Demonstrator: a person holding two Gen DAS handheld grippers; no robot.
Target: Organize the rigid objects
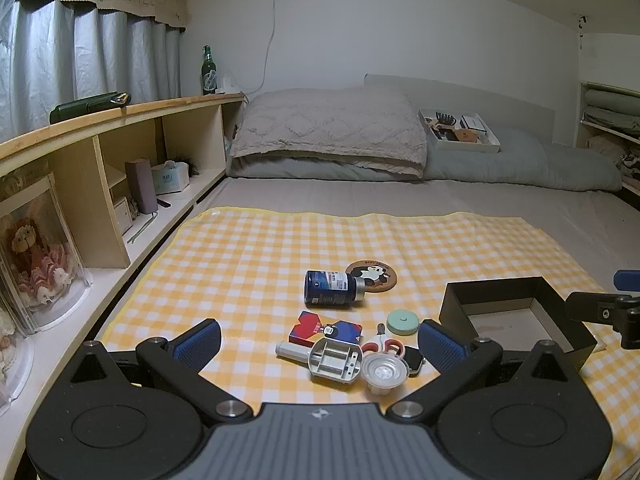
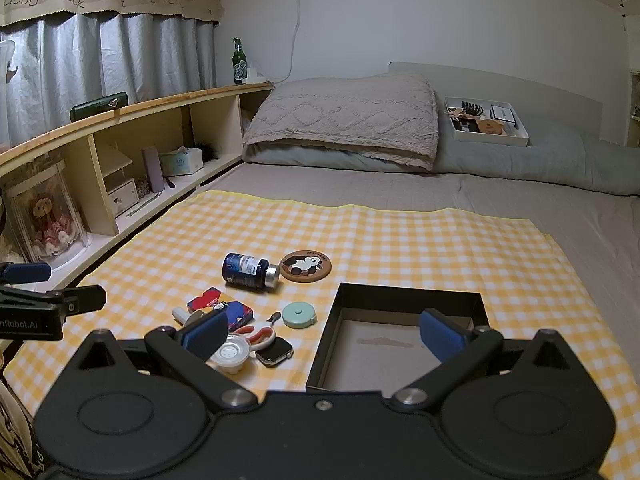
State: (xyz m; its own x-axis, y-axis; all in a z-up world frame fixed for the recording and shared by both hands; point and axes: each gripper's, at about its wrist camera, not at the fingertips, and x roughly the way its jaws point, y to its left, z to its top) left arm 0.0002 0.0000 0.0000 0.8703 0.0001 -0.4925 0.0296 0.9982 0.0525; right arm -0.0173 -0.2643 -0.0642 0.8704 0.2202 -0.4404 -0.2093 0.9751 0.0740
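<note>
Both grippers hang wide open and empty above the checked cloth (image 1: pixel 280 248): the left gripper (image 1: pixel 318 344) over the clutter, the right gripper (image 2: pixel 324 336) with its far finger over the black box (image 2: pixel 404 300), which holds nothing so far. The things to sort lie in a loose cluster just left of the box: a blue bottle (image 1: pixel 332 289) on its side, touching the panda coaster (image 1: pixel 372 276); nearer, a card pack (image 1: pixel 326 330), a green tape measure (image 1: pixel 403 322), small red-handled scissors (image 2: pixel 258 333), a white cap (image 1: pixel 385 372), a grey tray (image 1: pixel 336 361) with a white tube (image 1: pixel 292 352) beside it, and a watch (image 2: pixel 275 352). Nothing looks packed yet, so the step in hand is probably a first pick. The tape measure or the watch seem the sensible start (they sit nearest the box and a little apart from the rest). Come down with the jaws straddling one thing only, pads on its sides, since the tray, cap and scissors touch and a careless close could drag a neighbour. The bottle may roll; grip it across the body, not the lid. Lower into the box before letting go.
</note>
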